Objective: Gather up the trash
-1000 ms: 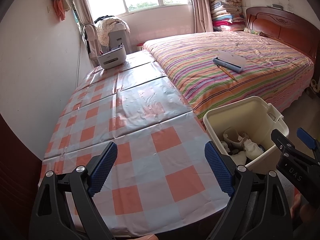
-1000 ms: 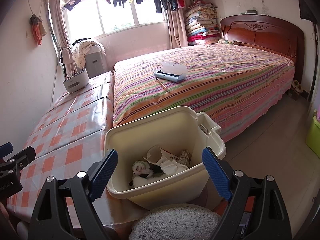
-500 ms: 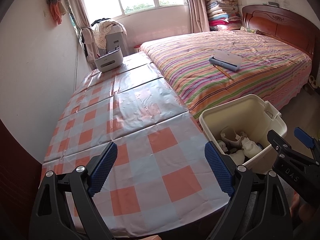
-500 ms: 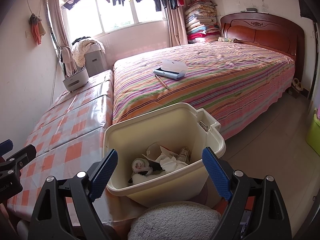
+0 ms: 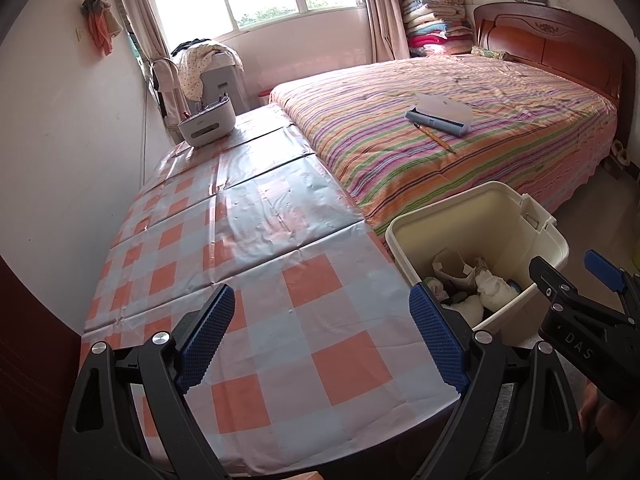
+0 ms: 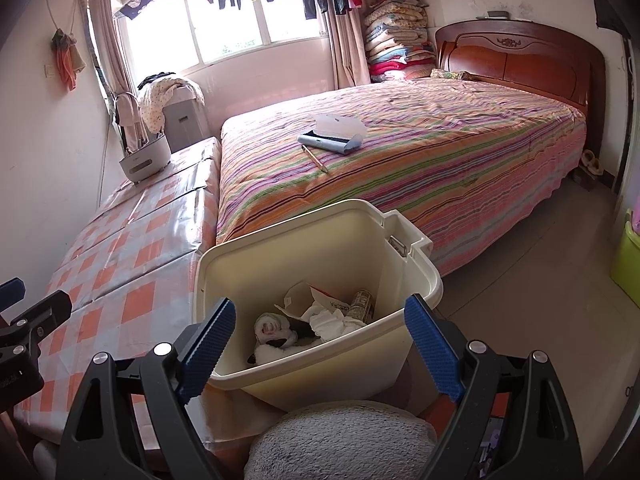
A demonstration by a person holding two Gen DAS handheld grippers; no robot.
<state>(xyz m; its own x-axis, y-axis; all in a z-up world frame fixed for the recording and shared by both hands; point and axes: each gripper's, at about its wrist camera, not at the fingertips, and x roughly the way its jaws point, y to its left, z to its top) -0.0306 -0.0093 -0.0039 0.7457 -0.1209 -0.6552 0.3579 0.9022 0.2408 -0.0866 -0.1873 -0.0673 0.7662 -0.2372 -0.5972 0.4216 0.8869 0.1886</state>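
Note:
A cream plastic bin (image 6: 416,280) stands on the floor between the checked table and the striped bed. Inside lies trash (image 6: 320,320): crumpled tissues, torn paper and a small can. My right gripper (image 6: 320,336) hovers just above the bin's near rim, open, nothing between its blue pads. The left gripper (image 5: 320,332) is open over the near end of the table (image 5: 256,280), holding nothing. From the left wrist view the bin (image 5: 472,220) sits to the right, with the right gripper (image 5: 576,280) beside it.
A grey-white holder (image 5: 208,122) stands at the table's far end. On the bed (image 6: 440,152) lie a blue case with a white sheet (image 6: 332,138) and a pen (image 6: 316,158). A grey fuzzy stool (image 6: 340,440) is below the bin. A green box (image 6: 628,264) stands far right.
The left wrist view has tipped upward slightly, showing more window and less near table. The right gripper and bin have kept still.

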